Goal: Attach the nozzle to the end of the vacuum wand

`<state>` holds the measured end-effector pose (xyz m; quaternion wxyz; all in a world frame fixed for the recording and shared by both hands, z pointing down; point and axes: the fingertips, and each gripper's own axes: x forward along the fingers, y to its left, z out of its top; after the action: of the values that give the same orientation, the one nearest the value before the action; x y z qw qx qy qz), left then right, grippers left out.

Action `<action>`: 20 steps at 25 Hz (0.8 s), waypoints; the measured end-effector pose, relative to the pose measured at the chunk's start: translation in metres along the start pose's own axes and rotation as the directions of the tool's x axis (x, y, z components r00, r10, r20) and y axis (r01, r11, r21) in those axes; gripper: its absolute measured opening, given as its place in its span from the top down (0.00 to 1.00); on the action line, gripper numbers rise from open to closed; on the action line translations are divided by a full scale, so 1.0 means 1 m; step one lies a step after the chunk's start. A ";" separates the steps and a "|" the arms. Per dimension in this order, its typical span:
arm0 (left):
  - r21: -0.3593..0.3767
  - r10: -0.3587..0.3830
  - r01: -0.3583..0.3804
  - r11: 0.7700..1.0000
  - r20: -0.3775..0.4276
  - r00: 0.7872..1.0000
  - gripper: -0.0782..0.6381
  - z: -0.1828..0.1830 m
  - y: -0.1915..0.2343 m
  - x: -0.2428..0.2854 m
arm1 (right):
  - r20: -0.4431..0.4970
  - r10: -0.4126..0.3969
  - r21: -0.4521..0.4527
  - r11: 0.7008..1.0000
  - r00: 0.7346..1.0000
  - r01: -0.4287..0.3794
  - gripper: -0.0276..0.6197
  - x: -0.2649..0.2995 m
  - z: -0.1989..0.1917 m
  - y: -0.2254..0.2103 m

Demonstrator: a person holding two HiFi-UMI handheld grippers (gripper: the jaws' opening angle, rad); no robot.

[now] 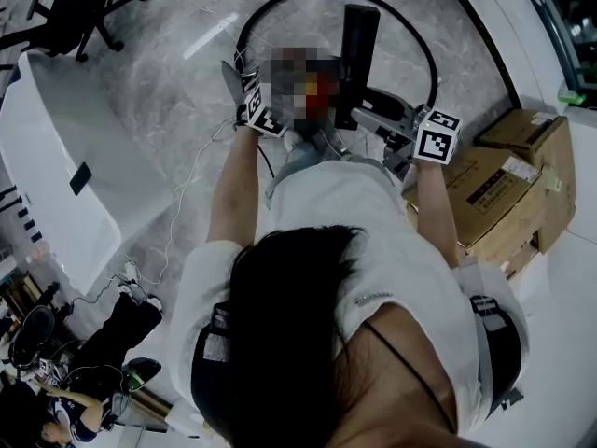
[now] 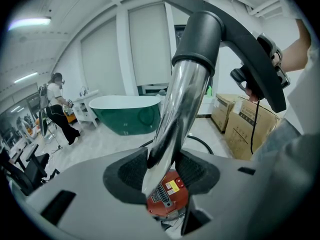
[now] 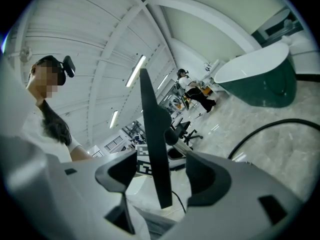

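Our left claw pinches the chrome vacuum wand, whose top enters the nozzle collar at twelve o'clock. Our right claw stands spread around the nozzle's blade. We should close it, then push straight along the wand.

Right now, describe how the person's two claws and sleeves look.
Both the left claw and right claw have smooth light-grey bodies with dark textured pads. Each carries a white cube printed with black square markers. The person wears a white short-sleeved shirt.
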<state>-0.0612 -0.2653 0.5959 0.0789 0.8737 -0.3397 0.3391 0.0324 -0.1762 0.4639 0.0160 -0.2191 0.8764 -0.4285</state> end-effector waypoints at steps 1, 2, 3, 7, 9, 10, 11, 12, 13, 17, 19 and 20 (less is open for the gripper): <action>-0.001 0.002 -0.002 1.000 -0.001 1.000 0.66 0.000 -0.001 0.001 | 0.004 -0.001 0.001 1.000 1.000 0.001 0.50 -0.003 0.000 -0.001; -0.001 0.004 -0.004 1.000 -0.002 1.000 0.66 0.001 -0.003 0.002 | 0.008 -0.002 0.001 1.000 1.000 0.002 0.50 -0.006 -0.001 -0.002; -0.001 0.008 -0.008 1.000 -0.002 1.000 0.66 0.002 -0.006 0.004 | 0.012 -0.001 0.001 1.000 1.000 0.001 0.50 -0.009 0.000 -0.003; -0.015 0.019 -0.019 1.000 -0.001 1.000 0.66 0.004 -0.011 0.005 | 0.022 0.009 0.000 1.000 1.000 -0.009 0.50 -0.017 0.001 -0.003; -0.037 0.017 -0.017 0.999 0.001 1.000 0.66 0.004 -0.011 0.005 | 0.033 0.005 -0.003 1.000 0.999 -0.005 0.50 -0.018 0.003 -0.002; -0.045 0.016 -0.016 0.999 0.003 1.000 0.66 0.005 -0.011 0.004 | 0.039 -0.001 -0.005 1.000 0.999 0.001 0.50 -0.020 0.004 -0.003; -0.048 0.016 -0.016 0.999 0.002 1.000 0.66 0.005 -0.011 0.004 | 0.044 -0.007 -0.009 1.000 0.999 0.008 0.50 -0.020 0.004 -0.004; -0.048 0.018 -0.018 0.999 0.001 1.000 0.66 0.006 -0.011 0.004 | 0.046 -0.011 -0.012 1.000 0.999 0.012 0.50 -0.020 0.004 -0.005; -0.049 0.022 -0.022 0.999 0.000 1.000 0.66 0.005 -0.011 0.003 | 0.047 -0.011 -0.015 1.000 0.999 0.012 0.49 -0.020 0.004 -0.005; -0.059 0.030 -0.030 0.998 0.000 1.000 0.63 0.006 -0.013 0.003 | 0.054 -0.004 -0.019 1.000 0.999 0.005 0.48 -0.020 0.004 -0.004; -0.059 0.035 -0.036 0.998 -0.008 0.999 0.61 0.004 -0.013 0.002 | 0.059 -0.008 -0.023 1.000 0.998 0.010 0.48 -0.019 0.005 -0.005; -0.064 0.038 -0.039 0.997 -0.012 0.999 0.60 0.002 -0.012 0.002 | 0.063 -0.011 -0.024 1.000 0.998 0.013 0.48 -0.018 0.006 -0.005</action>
<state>-0.0510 -0.2576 0.5964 0.1020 0.8622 -0.3667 0.3343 0.0519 -0.1765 0.4613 0.0383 -0.2378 0.8794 -0.4106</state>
